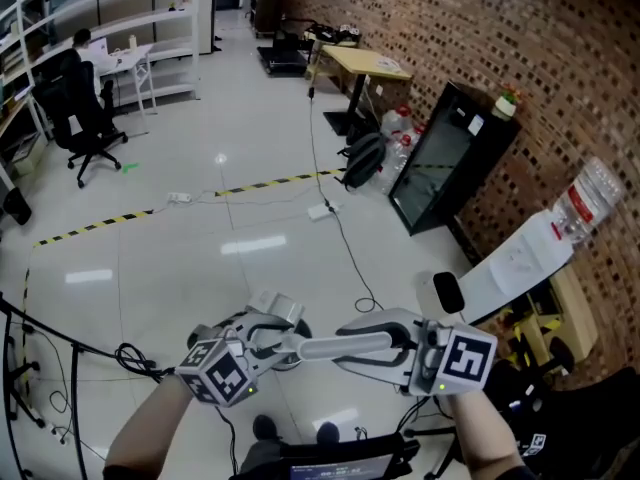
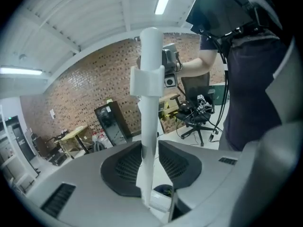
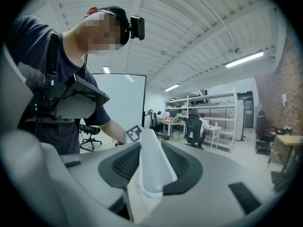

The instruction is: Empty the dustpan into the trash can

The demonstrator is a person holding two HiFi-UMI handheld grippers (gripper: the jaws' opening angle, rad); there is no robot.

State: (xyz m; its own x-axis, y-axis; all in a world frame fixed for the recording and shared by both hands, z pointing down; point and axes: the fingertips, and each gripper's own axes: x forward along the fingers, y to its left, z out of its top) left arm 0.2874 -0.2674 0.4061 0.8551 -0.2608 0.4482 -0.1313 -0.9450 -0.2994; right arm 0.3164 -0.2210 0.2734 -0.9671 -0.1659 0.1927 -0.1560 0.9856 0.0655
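A long white dustpan handle (image 1: pixel 340 346) runs level between my two grippers in the head view. My left gripper (image 1: pixel 288 346) has the handle (image 2: pixel 150 79) between its jaws; a thin strip of floor shows beside it, so the pads look loose. A white clip (image 2: pixel 147 82) sits on the handle. Below the jaws I see a small dark trash can (image 2: pixel 164 190) on the floor. A white part (image 2: pixel 158 201) at the handle's lower end overlaps it. My right gripper (image 1: pixel 352 348) is shut on the handle's wide white end (image 3: pixel 154 167), with the left gripper's marker cube beyond it.
A black panel (image 1: pixel 450 158) leans on the brick wall, beside a white water dispenser (image 1: pixel 525 258). Cables (image 1: pixel 340 228) and yellow-black tape (image 1: pixel 270 181) cross the glossy floor. A backpack (image 1: pixel 365 158), a wooden table (image 1: pixel 365 63) and an office chair (image 1: pixel 85 118) stand farther off.
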